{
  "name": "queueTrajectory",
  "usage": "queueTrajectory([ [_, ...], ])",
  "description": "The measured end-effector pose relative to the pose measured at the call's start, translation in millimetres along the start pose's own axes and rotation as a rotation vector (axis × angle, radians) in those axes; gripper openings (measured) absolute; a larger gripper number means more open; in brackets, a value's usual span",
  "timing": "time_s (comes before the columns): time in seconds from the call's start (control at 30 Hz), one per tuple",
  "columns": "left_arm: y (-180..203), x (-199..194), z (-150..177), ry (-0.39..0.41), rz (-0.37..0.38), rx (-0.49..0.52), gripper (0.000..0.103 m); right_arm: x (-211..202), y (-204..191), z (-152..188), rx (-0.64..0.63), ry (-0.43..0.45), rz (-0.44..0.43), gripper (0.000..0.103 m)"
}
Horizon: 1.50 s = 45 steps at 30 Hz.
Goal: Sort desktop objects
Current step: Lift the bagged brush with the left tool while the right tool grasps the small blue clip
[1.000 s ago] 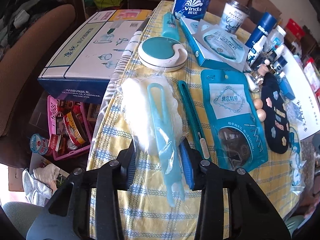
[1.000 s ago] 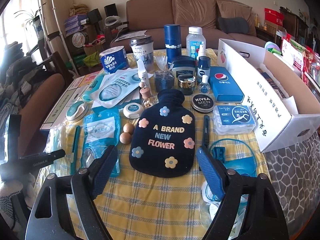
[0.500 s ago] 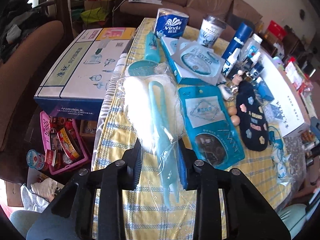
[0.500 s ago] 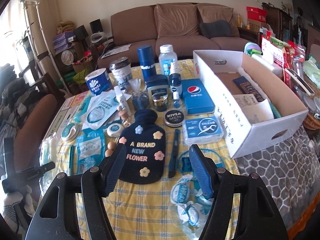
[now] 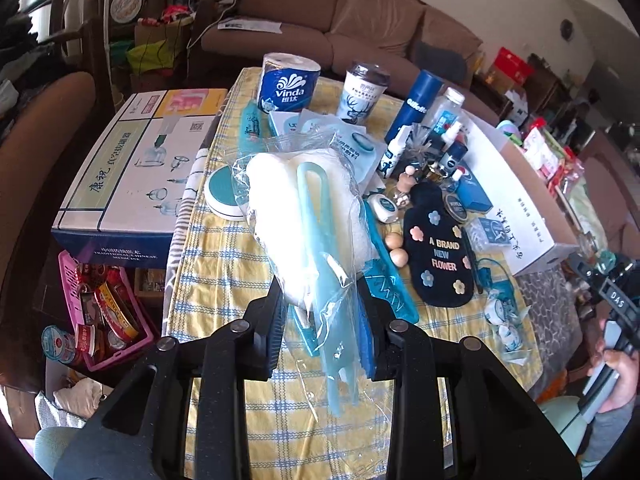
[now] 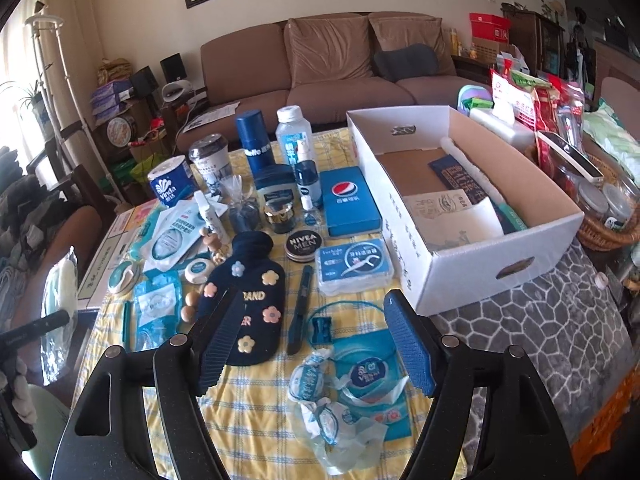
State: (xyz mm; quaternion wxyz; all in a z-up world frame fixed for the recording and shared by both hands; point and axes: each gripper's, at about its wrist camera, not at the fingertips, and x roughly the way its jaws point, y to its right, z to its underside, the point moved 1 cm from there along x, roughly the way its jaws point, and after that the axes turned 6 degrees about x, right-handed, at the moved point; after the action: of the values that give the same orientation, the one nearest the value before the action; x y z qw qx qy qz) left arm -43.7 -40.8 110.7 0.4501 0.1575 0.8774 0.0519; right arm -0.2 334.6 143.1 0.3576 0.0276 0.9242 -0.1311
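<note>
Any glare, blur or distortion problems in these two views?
Left wrist: strong fisheye bend, dark corners; bagged brush in the left tool is glossy but readable. Right wrist: window glare washes out the left edge; box and table items sharp.

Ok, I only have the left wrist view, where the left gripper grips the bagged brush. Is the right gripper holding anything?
Observer: No. The right gripper is open and empty, above the table's near end, beside the navy flower cover.
Reviewer: I only see the white box's outer wall. Is there anything inside?
Observer: Yes. The white box holds paper sheets, a dark blue packet and a long white stick.
Reviewer: Is the brush clear of the table?
Observer: It seems so. In the right wrist view the bagged brush hangs out past the table's left edge.
</note>
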Motion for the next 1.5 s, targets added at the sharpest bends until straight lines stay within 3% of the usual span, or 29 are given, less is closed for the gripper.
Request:
queueTrajectory([
  [0.37,19,13,13,-0.036,0.002,0.03,0.028,30,22,35,0.026,-0.103,0.023,0.075],
  [0.7,28,21,9,-0.046,0.002,0.053,0.028,83,12,21,-0.01,-0.163,0.03,0.075],
  [0.87,28,28,6,-0.054,0.013,0.052,0.029,120,20,17,-0.032,-0.247,0.046,0.06],
  [1.03,30,34,3,-0.057,0.023,0.055,0.029,138,19,21,-0.039,-0.298,0.024,0.06],
  [1.2,34,39,2,-0.062,0.029,0.061,0.029,149,16,28,-0.083,-0.325,0.057,0.06],
  [1.33,36,39,1,-0.06,0.034,0.064,0.029,155,16,33,-0.113,-0.332,0.051,0.045],
  [1.4,38,38,1,-0.06,0.035,0.066,0.029,153,17,32,-0.108,-0.327,0.024,0.022],
  [1.5,43,38,1,-0.06,0.04,0.073,0.029,144,18,28,-0.089,-0.292,-0.007,0.021],
])
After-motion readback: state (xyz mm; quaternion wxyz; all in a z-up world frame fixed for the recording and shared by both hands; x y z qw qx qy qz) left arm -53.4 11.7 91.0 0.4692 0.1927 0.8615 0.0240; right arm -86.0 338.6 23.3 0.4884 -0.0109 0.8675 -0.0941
